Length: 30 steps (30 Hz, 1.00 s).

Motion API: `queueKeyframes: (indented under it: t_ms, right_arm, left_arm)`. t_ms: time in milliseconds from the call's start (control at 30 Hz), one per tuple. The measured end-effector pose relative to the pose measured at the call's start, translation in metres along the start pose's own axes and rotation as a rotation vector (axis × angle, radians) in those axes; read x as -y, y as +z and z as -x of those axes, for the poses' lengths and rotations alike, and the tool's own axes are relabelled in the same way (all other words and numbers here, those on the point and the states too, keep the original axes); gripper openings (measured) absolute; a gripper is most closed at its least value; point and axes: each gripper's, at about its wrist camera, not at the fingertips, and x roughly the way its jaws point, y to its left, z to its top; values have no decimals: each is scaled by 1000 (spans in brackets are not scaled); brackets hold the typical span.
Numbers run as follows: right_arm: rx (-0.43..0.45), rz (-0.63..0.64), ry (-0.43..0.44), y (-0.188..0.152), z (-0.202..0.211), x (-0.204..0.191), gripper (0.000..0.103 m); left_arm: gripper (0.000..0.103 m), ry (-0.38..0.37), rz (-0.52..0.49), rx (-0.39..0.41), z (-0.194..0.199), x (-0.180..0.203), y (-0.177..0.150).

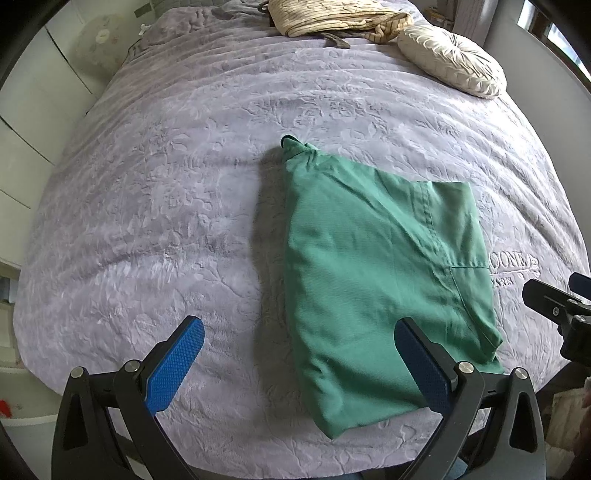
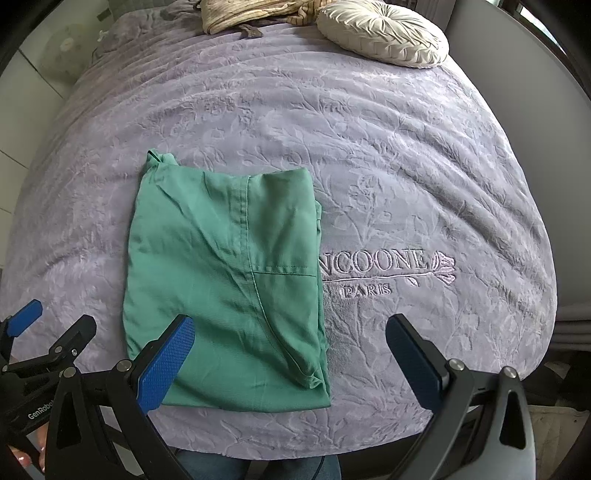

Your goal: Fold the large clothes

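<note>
A green garment (image 1: 373,273) lies folded into a rough rectangle on the lilac bedspread (image 1: 166,206), near the bed's front edge. It also shows in the right wrist view (image 2: 225,280). My left gripper (image 1: 299,328) is open and empty, held above the garment's near left corner. My right gripper (image 2: 290,325) is open and empty, above the garment's near right edge. The right gripper's body shows at the far right of the left wrist view (image 1: 561,306). The left gripper's body shows at the far left of the right wrist view (image 2: 40,339).
A cream round pleated cushion (image 1: 450,62) lies at the far right of the bed. A beige striped cloth bundle (image 1: 340,18) lies at the head. Embroidered lettering (image 2: 373,266) sits right of the garment. White cabinet doors (image 1: 29,122) stand to the left.
</note>
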Motion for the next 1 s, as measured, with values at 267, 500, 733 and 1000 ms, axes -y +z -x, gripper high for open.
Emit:
queueKeyframes:
  t_ms: [267, 500, 733, 1000]
  right_arm:
    - [1, 0, -1, 0, 0, 0, 103]
    - [-2, 3, 0, 2, -1, 2, 103]
    - [-2, 4, -2, 2, -2, 2, 103]
    - [-2, 2, -2, 1, -1, 0, 103]
  left_arm:
    - [103, 0, 2, 1, 1, 2, 0]
    - [103, 1, -2, 1, 1, 4, 0]
    - [103, 2, 0, 0, 1, 5, 0]
    - [103, 1, 0, 1, 0, 4, -1]
